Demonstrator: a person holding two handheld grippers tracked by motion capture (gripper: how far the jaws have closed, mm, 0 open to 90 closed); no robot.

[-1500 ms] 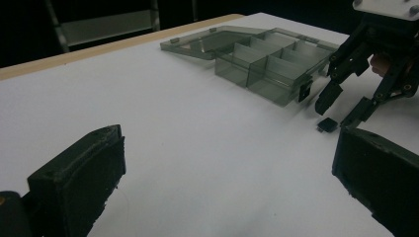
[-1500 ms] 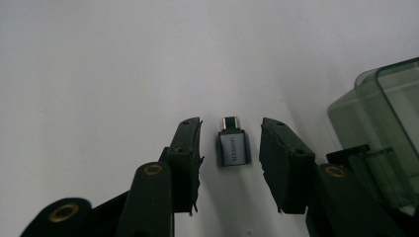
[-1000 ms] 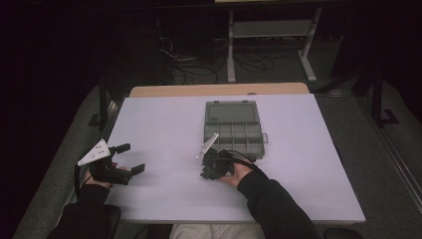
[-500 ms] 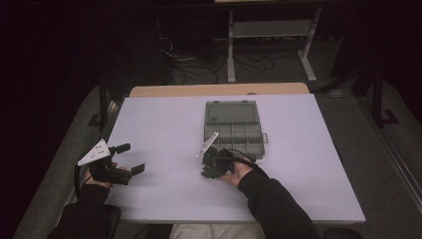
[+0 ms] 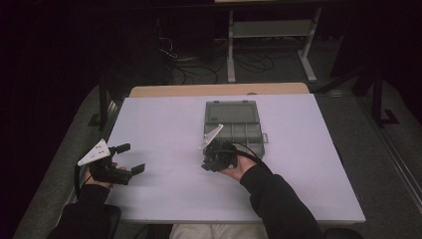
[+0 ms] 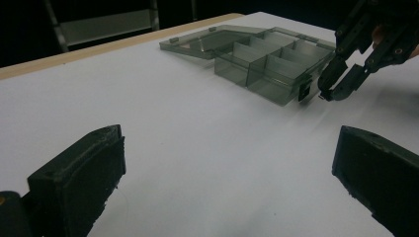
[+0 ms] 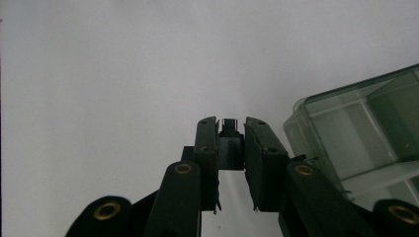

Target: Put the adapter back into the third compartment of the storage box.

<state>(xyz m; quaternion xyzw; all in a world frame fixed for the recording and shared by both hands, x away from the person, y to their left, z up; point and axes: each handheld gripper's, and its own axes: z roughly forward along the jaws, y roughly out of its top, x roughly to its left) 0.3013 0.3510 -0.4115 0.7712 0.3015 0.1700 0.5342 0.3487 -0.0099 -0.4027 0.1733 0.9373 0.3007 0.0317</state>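
White bench (image 5: 164, 124) with a tan strip along the far edge, dark floor around it. A metal stand (image 5: 271, 35) and loose cables (image 5: 199, 59) sit on the floor beyond the bench.

Clear grey plastic box (image 5: 234, 127) with divided compartments lies at bench centre, lid open flat toward the far side; compartments look empty in the left gripper view (image 6: 267, 61). No readable labels or writing anywhere.

Left tongs (image 5: 130, 158) at the near left of the bench, held low over the top, jaws spread wide, nothing between them.

Right tongs (image 5: 208, 160) just beside the near left corner of the box, tips down near the bench. Jaws closed on a small dark part (image 7: 230, 143), a bit of red and blue showing at its tip; what it is, too small to tell.
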